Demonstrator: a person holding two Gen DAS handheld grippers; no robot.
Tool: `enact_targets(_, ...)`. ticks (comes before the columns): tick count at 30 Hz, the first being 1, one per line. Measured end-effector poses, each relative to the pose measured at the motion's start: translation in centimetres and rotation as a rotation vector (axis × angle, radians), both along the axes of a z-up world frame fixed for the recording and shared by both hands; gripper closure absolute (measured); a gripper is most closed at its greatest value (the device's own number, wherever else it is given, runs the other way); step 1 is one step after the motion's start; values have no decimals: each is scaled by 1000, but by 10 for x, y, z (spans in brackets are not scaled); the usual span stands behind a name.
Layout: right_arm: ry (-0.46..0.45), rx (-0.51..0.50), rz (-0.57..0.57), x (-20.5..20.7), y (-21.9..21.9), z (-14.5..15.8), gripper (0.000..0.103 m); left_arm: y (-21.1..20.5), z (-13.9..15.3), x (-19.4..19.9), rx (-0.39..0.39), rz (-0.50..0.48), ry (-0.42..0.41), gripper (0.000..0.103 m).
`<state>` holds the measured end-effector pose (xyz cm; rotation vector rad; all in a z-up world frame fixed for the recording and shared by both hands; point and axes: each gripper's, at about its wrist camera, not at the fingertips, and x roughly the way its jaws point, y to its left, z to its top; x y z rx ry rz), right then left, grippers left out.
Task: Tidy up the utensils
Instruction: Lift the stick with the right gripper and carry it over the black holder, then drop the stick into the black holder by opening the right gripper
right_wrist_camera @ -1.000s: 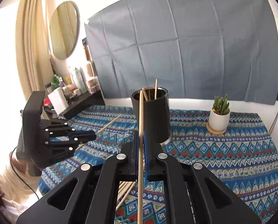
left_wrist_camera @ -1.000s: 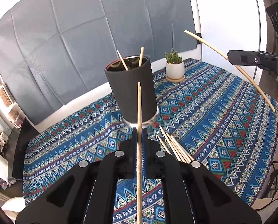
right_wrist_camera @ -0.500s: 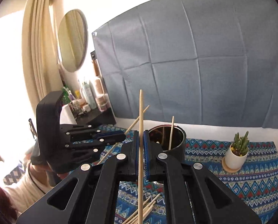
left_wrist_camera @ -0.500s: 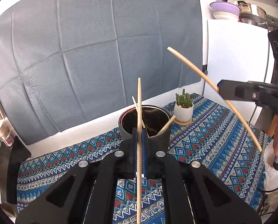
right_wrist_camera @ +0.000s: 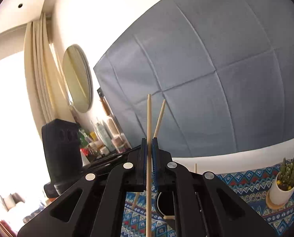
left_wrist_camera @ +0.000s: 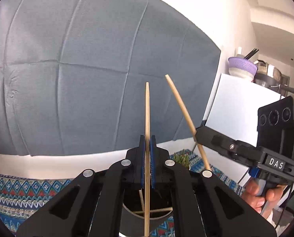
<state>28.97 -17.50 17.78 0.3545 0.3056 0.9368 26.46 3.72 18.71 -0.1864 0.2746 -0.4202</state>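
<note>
Backdrop: a grey-blue cloth [left_wrist_camera: 87, 79] is hung on the wall behind the counter [left_wrist_camera: 18, 189], which is covered by a blue patterned cloth.
Holder: a dark cup [left_wrist_camera: 135, 213] is seen low under the left tool, mostly hidden by the tool body; sticks are seen lying inside it.
Plant: a small succulent in a white pot [right_wrist_camera: 283, 189] is placed on a round coaster at the right of the counter, well apart from the cup.
Surroundings: a round mirror [right_wrist_camera: 77, 79], a curtain and bottles on a shelf are seen at left in the right wrist view; a white cabinet [left_wrist_camera: 235, 114] with a purple colander on top is seen in the left wrist view.
Left tool [left_wrist_camera: 147, 152]: closed on a wooden chopstick [left_wrist_camera: 147, 118], held upright between the blue pads above the cup.
Right tool [right_wrist_camera: 149, 154]: closed on a second chopstick [right_wrist_camera: 149, 128], also upright.
Obstruction: the two chopsticks are raised close together, the tips crossing in view; touching cannot be told.
Hand [left_wrist_camera: 257, 193]: wrapped round the right tool's handle, fingers on the trigger.
</note>
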Motion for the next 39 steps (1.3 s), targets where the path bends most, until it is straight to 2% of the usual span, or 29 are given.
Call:
enact_targets(3, -64, 91, -76, 7, -7, -14, 98, -3, -14, 4, -73, -71, -140, 98)
enact_targets(5, -110, 159, -125, 10, -16, -28, 98, -5, -26, 6, -73, -47, -214, 98)
enact_targets(7, -126, 227, -160, 17, -24, -44, 98, -6, -37, 10, -88, -43, -232, 98)
enact_targets(9, -87, 236, -176, 33, -25, -52, 98, -5, -48, 10, -105, -24, -251, 98)
enact_targets(13, -47, 323, -184, 55, -31, -71, 98, 5, -62, 9, -202, -80, -251, 98)
enact_targets(15, -29, 355, -188, 63, -31, -77, 98, 3, -60, 13, -156, -72, -228, 98)
enact_targets(18, -14, 383, -189, 67, -30, -81, 98, 11, -61, 12, -181, -95, -225, 98)
enact_targets(22, -66, 354, -218, 58, -21, -78, 98, 9, -58, 11, -151, -89, -226, 98)
enact_targets(28, -141, 344, -262, 44, -12, -71, 98, 15, -55, 7, -147, -90, -231, 98)
enact_targets(30, -160, 323, -299, 39, -10, -72, 98, 16, -55, 7, -145, -89, -225, 98)
enact_targets(33, -182, 252, -296, 36, -2, -71, 98, 18, -55, 8, -154, -98, -212, 98)
enact_targets(36, -183, 234, -280, 34, -3, -66, 95, 18, -55, 9, -147, -88, -200, 98)
enact_targets(39, -221, 216, -327, 25, -13, -58, 94, 21, -54, 10, -145, -78, -196, 97)
